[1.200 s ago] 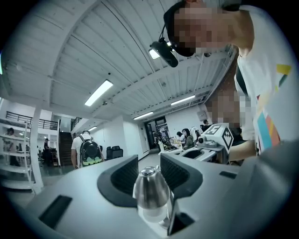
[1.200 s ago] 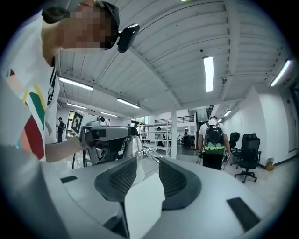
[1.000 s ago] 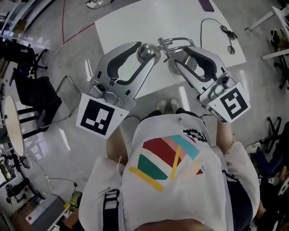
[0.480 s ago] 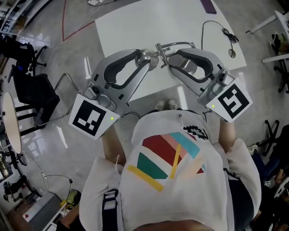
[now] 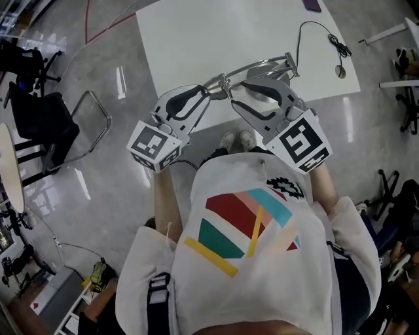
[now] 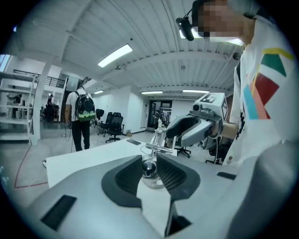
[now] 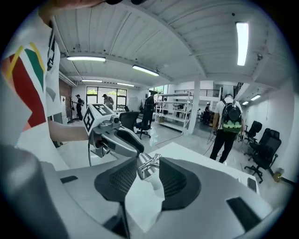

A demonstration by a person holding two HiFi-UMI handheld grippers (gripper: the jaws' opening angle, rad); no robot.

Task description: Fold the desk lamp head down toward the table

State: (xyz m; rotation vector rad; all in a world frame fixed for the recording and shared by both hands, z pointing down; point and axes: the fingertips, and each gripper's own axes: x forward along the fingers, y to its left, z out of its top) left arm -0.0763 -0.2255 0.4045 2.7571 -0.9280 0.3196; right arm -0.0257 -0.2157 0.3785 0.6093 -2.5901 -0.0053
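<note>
A chrome desk lamp stands at the near edge of the white table (image 5: 190, 39), and its thin arm (image 5: 258, 67) now lies low and nearly level. My left gripper (image 5: 211, 88) reaches in from the left. Its jaws are closing, with the pads tight against a chrome ball (image 6: 149, 169) at the arm's end. My right gripper (image 5: 237, 93) comes from the right, and its pads clamp the chrome lamp head (image 7: 145, 167) just below a small winged bracket (image 7: 152, 160). The lamp base is hidden under the grippers.
A black cable (image 5: 327, 40) with a round end lies at the table's far right, and a purple object (image 5: 313, 4) is at the far edge. A black chair (image 5: 46, 124) stands on the floor to the left. A person with a backpack (image 6: 80, 116) stands beyond the table.
Both grippers have sunk toward the table with the lamp between them, and the lamp arm has dropped lower. The left gripper has rolled, and its jaws have narrowed around the chrome ball.
</note>
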